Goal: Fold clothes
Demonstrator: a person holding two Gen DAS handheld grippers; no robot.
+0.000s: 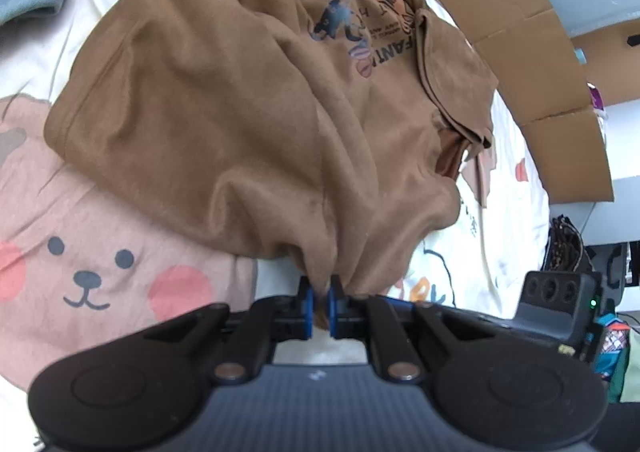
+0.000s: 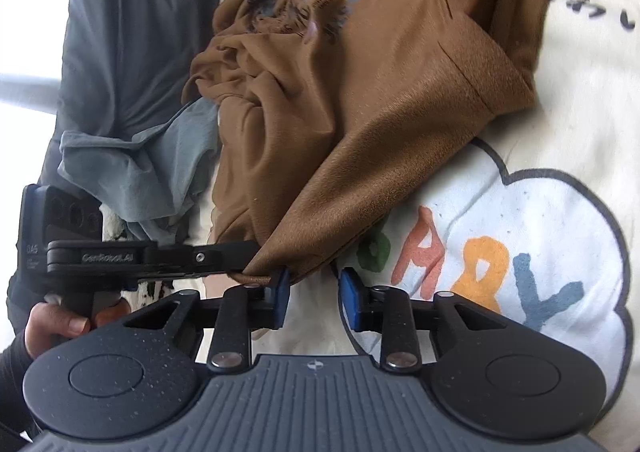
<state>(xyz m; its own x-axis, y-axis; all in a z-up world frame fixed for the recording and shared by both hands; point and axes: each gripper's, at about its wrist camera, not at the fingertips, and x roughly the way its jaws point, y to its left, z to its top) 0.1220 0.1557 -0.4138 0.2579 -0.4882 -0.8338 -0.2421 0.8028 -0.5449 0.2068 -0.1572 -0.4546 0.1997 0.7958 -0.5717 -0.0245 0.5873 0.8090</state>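
Note:
A brown T-shirt [image 1: 240,111] with a printed graphic lies crumpled on the bed. My left gripper [image 1: 320,304] is shut on a bunched fold at its near edge, the cloth pinched between the blue pads. In the right wrist view, the same brown T-shirt [image 2: 360,91] runs down to a corner held by the left gripper [image 2: 244,260], which comes in from the left. My right gripper [image 2: 314,298] is open just beside that corner. Its left pad [image 2: 282,296] sits under the hem, with nothing between the pads.
The bed sheet shows a pink bear print [image 1: 88,272] and a cloud with coloured letters [image 2: 500,252]. A grey-blue garment [image 2: 152,171] and a dark grey one [image 2: 132,31] lie left of the shirt. A cardboard box [image 1: 520,31] stands beyond. A hand [image 2: 60,324] holds the left gripper's handle.

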